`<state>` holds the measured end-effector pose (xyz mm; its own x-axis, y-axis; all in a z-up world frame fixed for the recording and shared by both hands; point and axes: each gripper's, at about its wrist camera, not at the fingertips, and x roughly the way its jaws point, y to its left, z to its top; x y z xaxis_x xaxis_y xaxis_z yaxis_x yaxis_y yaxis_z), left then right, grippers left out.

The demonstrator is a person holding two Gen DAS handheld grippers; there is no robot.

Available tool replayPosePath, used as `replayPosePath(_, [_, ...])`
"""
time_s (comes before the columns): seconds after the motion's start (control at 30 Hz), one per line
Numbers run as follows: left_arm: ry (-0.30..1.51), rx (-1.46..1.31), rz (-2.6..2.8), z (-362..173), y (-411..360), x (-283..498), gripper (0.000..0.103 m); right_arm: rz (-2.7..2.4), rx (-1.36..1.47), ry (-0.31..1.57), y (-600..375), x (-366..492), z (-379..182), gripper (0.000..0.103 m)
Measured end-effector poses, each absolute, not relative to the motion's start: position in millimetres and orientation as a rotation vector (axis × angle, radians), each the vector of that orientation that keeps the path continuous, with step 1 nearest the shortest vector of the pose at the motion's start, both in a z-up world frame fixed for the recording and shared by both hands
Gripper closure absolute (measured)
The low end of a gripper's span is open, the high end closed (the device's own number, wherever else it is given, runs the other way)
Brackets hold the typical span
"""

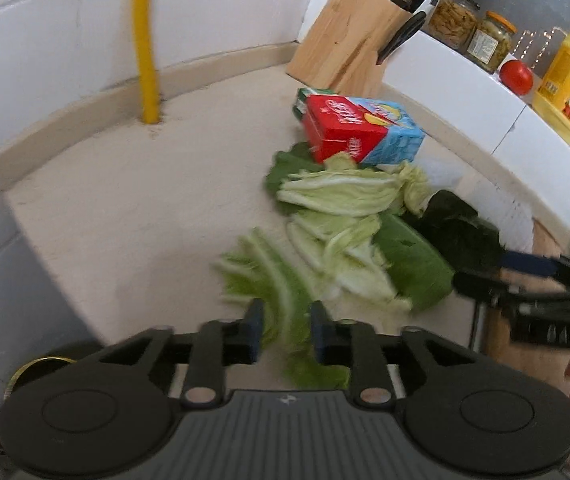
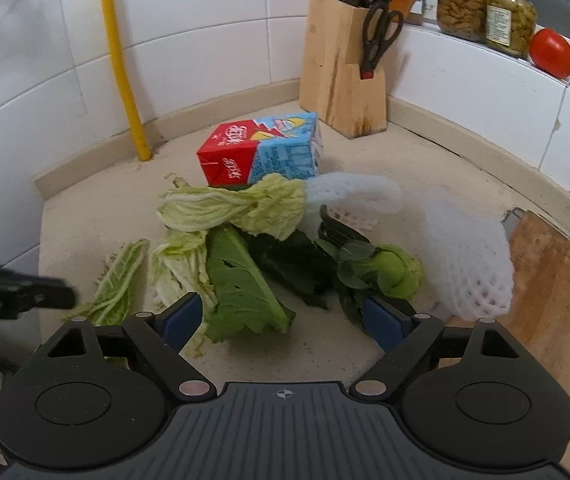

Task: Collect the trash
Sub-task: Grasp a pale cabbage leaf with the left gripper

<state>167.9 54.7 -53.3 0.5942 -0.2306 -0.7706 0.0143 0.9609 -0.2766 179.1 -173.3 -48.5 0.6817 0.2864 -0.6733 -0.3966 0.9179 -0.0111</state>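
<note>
The left gripper is straddling, jaws narrowed, a loose cabbage leaf on the counter, though blur is hiding any real pinch, so it should be nipping the rib low while the right gripper is gaping empty over the green pile.

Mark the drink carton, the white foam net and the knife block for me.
drink carton point(image 2: 245, 148), right wrist view, red front face.
white foam net point(image 2: 469, 264), right wrist view, bulging mesh side.
knife block point(image 2: 345, 64), right wrist view, wooden front.
</note>
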Motion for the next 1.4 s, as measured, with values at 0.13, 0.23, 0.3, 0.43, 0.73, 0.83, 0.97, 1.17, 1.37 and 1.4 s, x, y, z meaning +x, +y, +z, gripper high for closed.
replayPosePath(0.13, [0.976,-0.222,-0.14,-71,32,187,0.065,0.396,-0.154,0.715,-173,178,-47,0.01])
replayPosePath(0.23, [0.969,-0.191,-0.12,-70,25,187,0.058,0.394,-0.144,0.717,-176,179,-49,0.01])
replayPosePath(0.3, [0.972,-0.17,-0.1,-71,25,185,0.058,0.393,-0.14,0.718,-177,181,-49,0.01])
replayPosePath(0.43, [0.977,-0.12,-0.063,-70,38,171,0.091,0.405,-0.156,0.697,-176,181,-47,0.01])
replayPosePath(0.73, [0.929,-0.196,-0.064,-58,64,150,0.094,0.509,-0.399,0.58,-134,184,-36,0.011])
replayPosePath(0.83, [0.927,-0.209,-0.052,-59,68,151,0.094,0.549,-0.501,0.538,-112,190,-34,0.012])
replayPosePath(0.97, [0.944,-0.228,-0.078,-70,65,158,0.093,0.596,-0.669,0.495,-79,198,-42,0.022])
replayPosePath(1.17, [0.946,-0.256,-0.092,-76,61,168,0.081,0.619,-0.734,0.587,-59,224,-65,0.055])
replayPosePath(1.37, [0.945,-0.205,-0.101,-74,56,171,0.092,0.606,-0.65,0.638,-74,219,-51,0.084])
replayPosePath(1.4, [0.942,-0.209,-0.111,-72,56,170,0.092,0.602,-0.624,0.64,-79,214,-46,0.086])
